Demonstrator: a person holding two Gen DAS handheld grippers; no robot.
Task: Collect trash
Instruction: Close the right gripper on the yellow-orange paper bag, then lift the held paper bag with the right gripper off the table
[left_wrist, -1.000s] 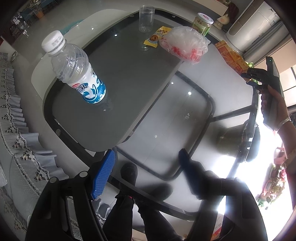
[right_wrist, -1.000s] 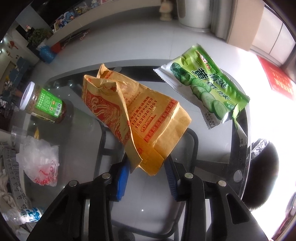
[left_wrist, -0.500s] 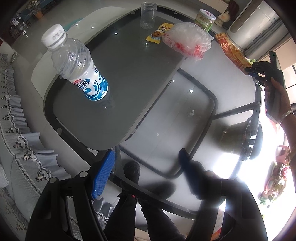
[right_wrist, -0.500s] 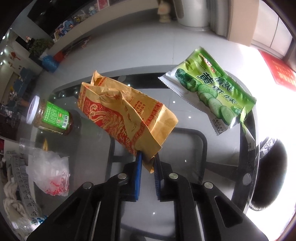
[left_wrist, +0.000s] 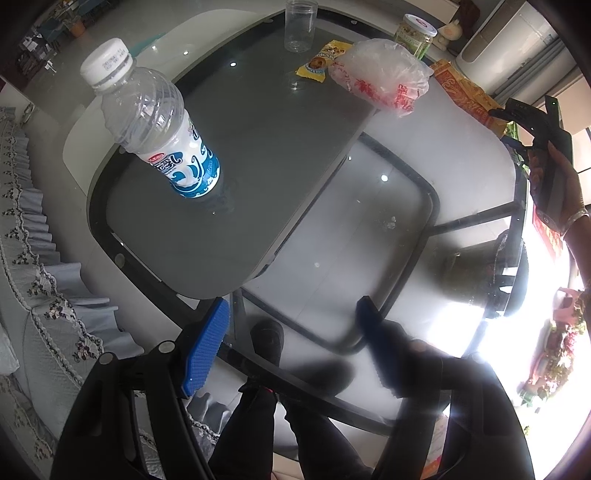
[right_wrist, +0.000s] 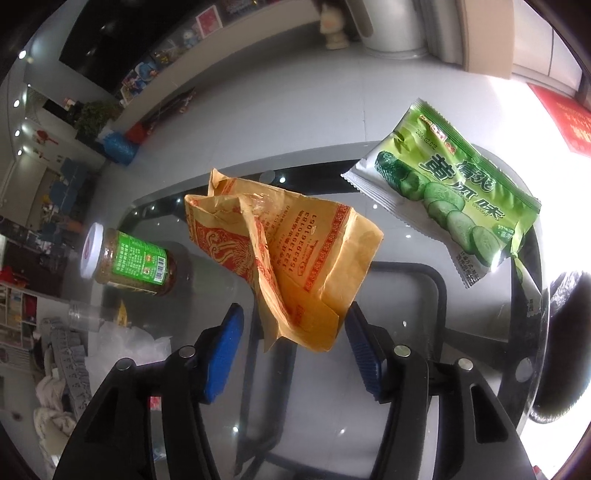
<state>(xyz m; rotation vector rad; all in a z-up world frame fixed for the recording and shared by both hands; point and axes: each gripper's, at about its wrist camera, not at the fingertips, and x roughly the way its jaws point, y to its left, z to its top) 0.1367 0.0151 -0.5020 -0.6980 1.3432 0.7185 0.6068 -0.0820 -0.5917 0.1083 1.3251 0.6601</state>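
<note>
Both tools gape over glass table (left_wrist: 280, 155); right one just released paper bag (right_wrist: 295, 258).

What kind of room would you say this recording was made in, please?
Probably a home living room: a low glass-topped coffee table strewn with snack wrappers, a sofa with a frilled floral cover beside it, and a tall white floor-standing air conditioner in the corner.

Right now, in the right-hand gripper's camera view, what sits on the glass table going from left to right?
Jar with green label → crumpled yellow paper bag → green cucumber snack packet.
</note>
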